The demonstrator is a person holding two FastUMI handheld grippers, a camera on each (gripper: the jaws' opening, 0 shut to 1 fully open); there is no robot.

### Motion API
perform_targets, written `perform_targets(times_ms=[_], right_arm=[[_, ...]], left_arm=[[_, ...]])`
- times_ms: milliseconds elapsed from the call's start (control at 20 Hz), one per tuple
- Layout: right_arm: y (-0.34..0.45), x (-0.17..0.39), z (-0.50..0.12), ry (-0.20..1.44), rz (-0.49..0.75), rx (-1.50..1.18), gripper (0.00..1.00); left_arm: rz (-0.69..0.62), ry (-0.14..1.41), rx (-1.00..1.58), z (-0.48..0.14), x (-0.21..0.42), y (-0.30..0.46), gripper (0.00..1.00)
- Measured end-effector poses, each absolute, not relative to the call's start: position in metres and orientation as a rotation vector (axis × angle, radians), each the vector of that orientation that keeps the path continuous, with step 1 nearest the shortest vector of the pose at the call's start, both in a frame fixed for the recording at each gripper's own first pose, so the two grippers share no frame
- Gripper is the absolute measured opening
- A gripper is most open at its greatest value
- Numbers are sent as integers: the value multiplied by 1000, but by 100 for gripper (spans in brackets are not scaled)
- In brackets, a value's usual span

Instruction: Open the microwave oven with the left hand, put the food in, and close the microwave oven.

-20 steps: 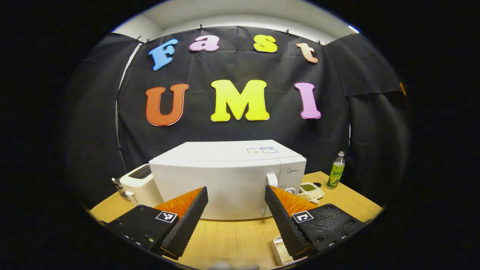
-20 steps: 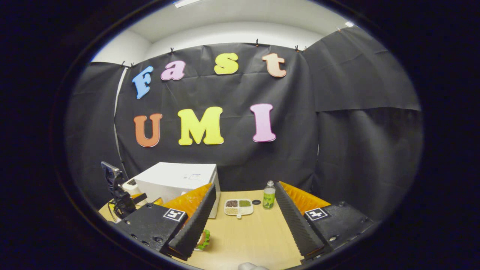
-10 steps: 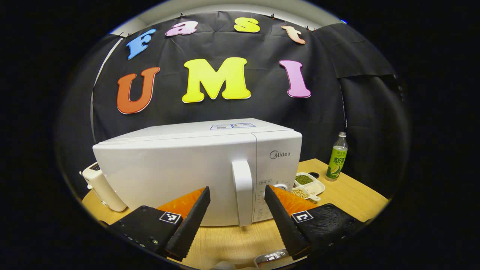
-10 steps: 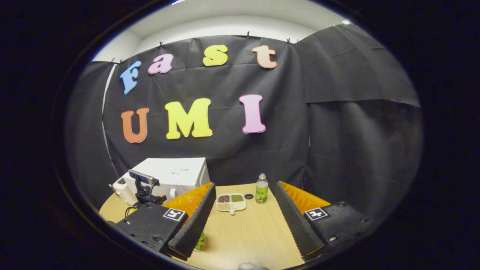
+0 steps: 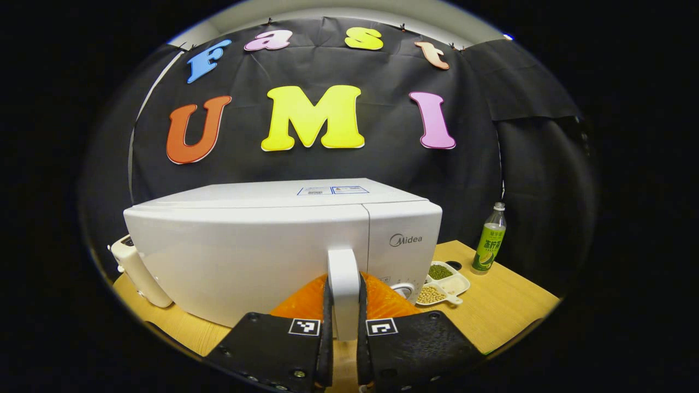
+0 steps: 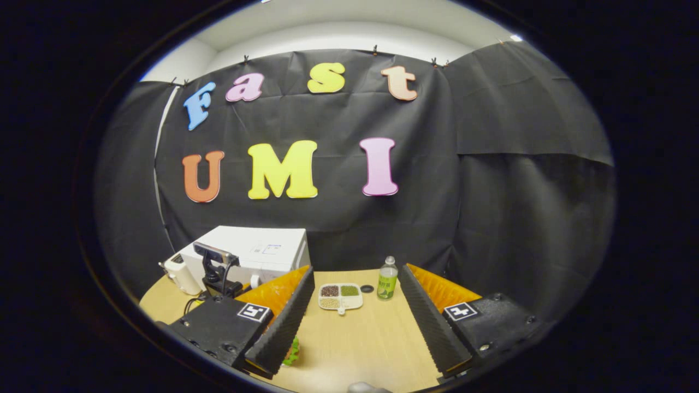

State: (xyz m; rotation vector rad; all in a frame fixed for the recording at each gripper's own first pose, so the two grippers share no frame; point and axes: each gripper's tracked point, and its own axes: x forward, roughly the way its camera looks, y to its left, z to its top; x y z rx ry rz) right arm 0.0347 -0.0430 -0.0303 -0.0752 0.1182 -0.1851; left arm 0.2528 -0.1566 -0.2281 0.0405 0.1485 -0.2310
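The white microwave (image 5: 246,256) stands on the wooden table with its door closed. My left gripper (image 5: 344,284) is shut on the upright white door handle (image 5: 343,267), one finger pressing each side. In the right gripper view the microwave (image 6: 267,251) sits at the back left, with the left gripper (image 6: 218,270) in front of it. My right gripper (image 6: 356,271) hangs open over the table (image 6: 360,338), holding nothing. A bit of green food (image 6: 293,351) peeks out from under its left finger; the rest of it is hidden.
A white toaster (image 5: 134,267) stands left of the microwave. To the right are a divided dish of beans (image 5: 442,284) and a green-labelled bottle (image 5: 487,245). The right gripper view shows the dish (image 6: 339,296), a small dark ring (image 6: 367,288) and the bottle (image 6: 387,279).
My left gripper moved up to the microwave and closed on the door handle. The right gripper stayed open and shifted only slightly.
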Motion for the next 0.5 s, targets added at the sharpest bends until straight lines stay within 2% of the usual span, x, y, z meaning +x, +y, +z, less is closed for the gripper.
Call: perform_targets(times_ms=[50,100,250,500], right_arm=[[-43,34,-33,123,-182,-69,92],[-42,34,-33,128,-178,-65,92],[-41,35,-32,124,-168,-61,92],[-27,35,-34,110,-122,-126,92]], left_arm=[[-235,164,28,-229,248,-156,11],[-241,172,22,-228,248,-157,7],[-262,194,12,-230,245,-157,7],[-317,162,29,-230,193,-142,7]])
